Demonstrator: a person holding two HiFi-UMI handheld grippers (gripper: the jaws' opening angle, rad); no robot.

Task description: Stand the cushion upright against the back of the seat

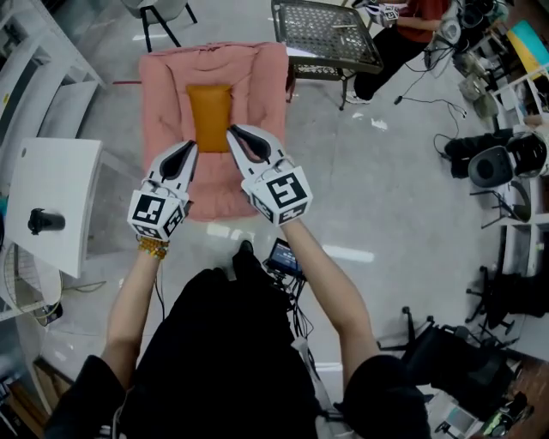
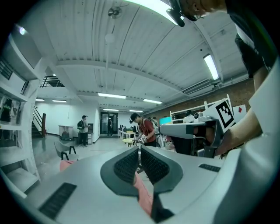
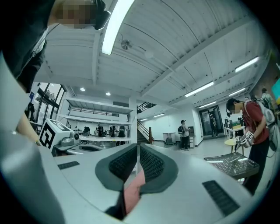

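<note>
An orange cushion lies flat in the middle of a pink padded seat. In the head view my left gripper hovers just left of the cushion's near end, and my right gripper sits at that end's right corner. Both point level. In the left gripper view the left gripper has its pads together with nothing between them. The right gripper looks the same in the right gripper view. Only pink padding shows below the jaws. The orange cushion appears in neither gripper view.
A metal mesh table stands right of the seat, with a person in red beside it. A white board with a black knob is at the left. Black gear and cables lie on the floor at the right.
</note>
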